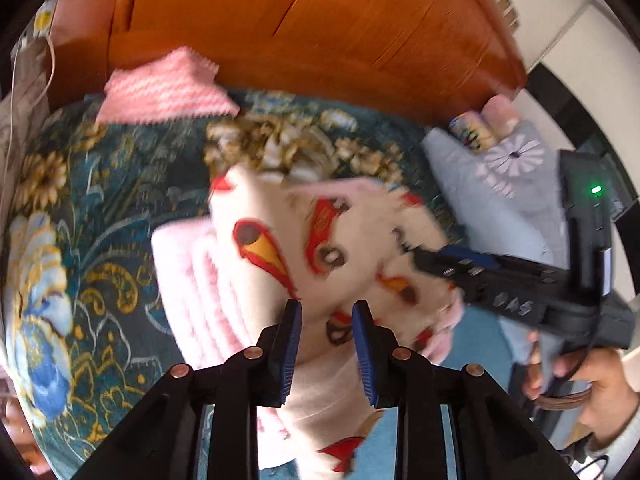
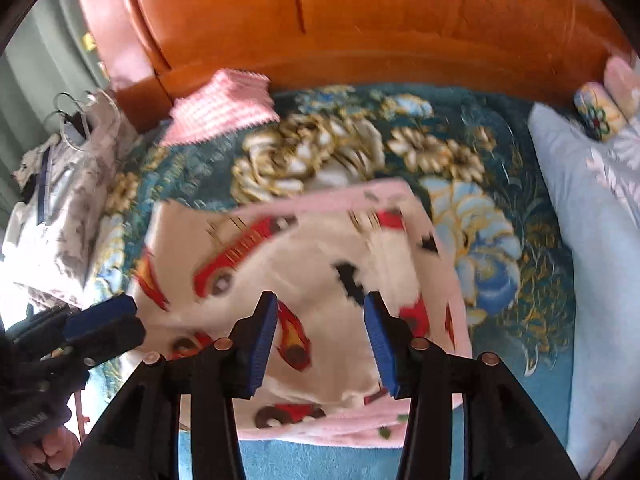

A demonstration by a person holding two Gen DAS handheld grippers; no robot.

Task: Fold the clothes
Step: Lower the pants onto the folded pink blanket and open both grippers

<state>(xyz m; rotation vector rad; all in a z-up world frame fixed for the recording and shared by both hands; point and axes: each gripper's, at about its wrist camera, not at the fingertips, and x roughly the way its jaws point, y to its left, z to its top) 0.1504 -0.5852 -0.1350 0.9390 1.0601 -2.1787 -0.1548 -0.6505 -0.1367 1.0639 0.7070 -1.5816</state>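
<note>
The left gripper (image 1: 326, 308) stands with a narrow gap between its blue pads; the cream car-print garment (image 1: 320, 248) lies under and between them, though blur hides whether the pads grip the cloth or only hover over it. The right gripper (image 2: 320, 300) is spread wider, its pads apart above the same garment (image 2: 304, 264), with nothing visibly caught between them. In the left wrist view the right gripper comes in from 3 o'clock, its tip at the garment's right edge, held by a hand (image 1: 596, 392) at 4 o'clock; whether that tip touches the cloth cannot be told.

The garment lies near the middle of the floral blanket (image 2: 480, 216), pink lining showing along its far edge at 12 o'clock and along its near edge at 6 o'clock. In the left wrist view a pink fleecy fold (image 1: 192, 280) pokes out at the garment's 9 o'clock side.

Beyond it at 11 o'clock a folded pink knit piece (image 2: 224, 108) lies against the wooden headboard (image 2: 360, 20). At 3 o'clock a pale blue pillow (image 2: 580, 208) borders the blanket, with a small rolled bundle (image 2: 600, 112) at its far end. At 9 o'clock a heap of grey-white fabric (image 2: 60, 208) sits by the bed edge. Bare blanket lies open between the garment and the pillow, and between the garment and the headboard.
</note>
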